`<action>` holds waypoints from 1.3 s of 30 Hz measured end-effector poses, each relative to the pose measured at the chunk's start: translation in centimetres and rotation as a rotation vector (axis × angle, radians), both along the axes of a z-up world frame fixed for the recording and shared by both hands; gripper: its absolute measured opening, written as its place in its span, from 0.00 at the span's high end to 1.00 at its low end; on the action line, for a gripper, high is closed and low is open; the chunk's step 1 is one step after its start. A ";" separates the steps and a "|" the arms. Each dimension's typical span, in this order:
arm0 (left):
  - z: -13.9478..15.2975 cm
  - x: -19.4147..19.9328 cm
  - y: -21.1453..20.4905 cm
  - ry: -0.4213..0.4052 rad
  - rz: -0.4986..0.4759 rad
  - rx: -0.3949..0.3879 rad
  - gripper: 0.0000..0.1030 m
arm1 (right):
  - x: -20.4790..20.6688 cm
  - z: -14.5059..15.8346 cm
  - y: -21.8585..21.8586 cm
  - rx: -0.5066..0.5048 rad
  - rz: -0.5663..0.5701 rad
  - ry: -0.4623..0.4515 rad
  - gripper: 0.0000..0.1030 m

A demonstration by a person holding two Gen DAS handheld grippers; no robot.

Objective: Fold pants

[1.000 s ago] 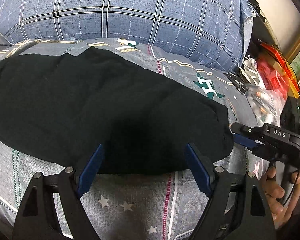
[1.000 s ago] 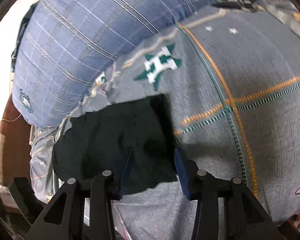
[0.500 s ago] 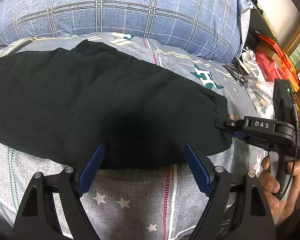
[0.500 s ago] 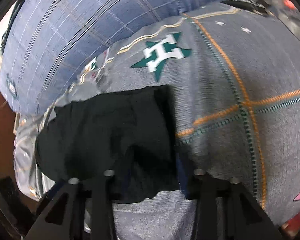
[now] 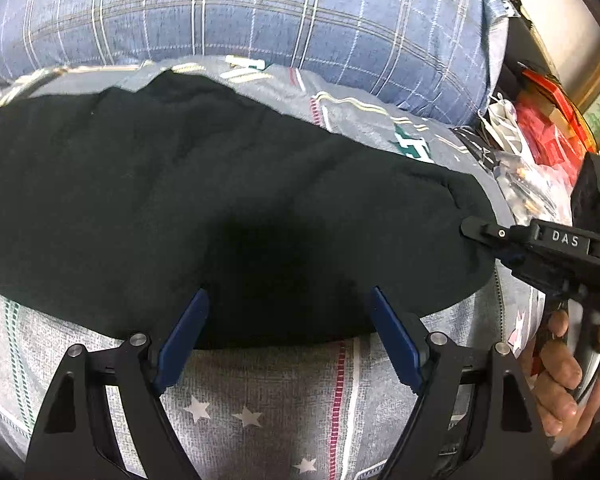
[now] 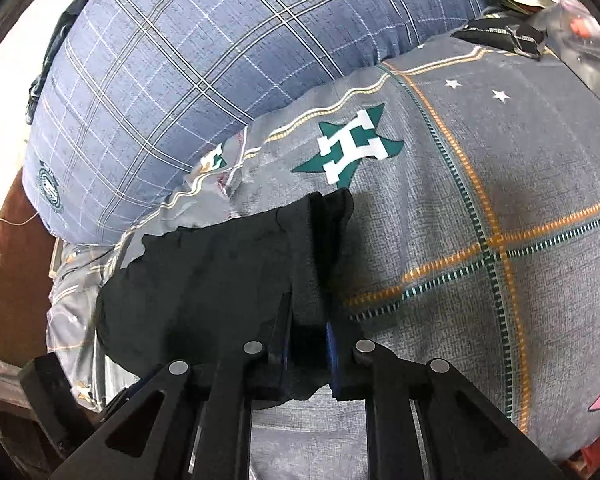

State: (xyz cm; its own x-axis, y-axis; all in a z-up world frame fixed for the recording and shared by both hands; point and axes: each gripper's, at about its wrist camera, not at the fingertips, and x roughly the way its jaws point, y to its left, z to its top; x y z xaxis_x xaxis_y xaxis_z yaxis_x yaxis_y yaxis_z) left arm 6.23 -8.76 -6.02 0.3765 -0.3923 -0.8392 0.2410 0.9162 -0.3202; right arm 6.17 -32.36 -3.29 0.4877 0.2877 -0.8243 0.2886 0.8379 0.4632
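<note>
The black pants (image 5: pixel 204 208) lie flat in a long band across a grey patterned bed sheet (image 5: pixel 268 392). My left gripper (image 5: pixel 288 312) is open, its blue pads straddling the near edge of the pants, holding nothing. My right gripper (image 6: pixel 308 320) is shut on the right end of the pants (image 6: pixel 220 280), cloth pinched between its fingers. In the left wrist view the right gripper (image 5: pixel 496 240) shows at the right end of the pants, held by a hand (image 5: pixel 560 372).
A big blue plaid pillow (image 5: pixel 260 20) lies along the far side of the bed and also shows in the right wrist view (image 6: pixel 220 52). Red boxes and plastic bags (image 5: pixel 540 136) clutter the area past the bed's right edge.
My right gripper has closed on the right end of the pants; one second ago its fingers stood open around the cloth. My left gripper has stayed open at the near edge.
</note>
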 end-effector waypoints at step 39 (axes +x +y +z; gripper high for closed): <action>3.1 4.2 12.4 0.008 0.303 -0.146 0.19 | 2.8 7.3 13.9 -0.109 0.347 -0.222 0.87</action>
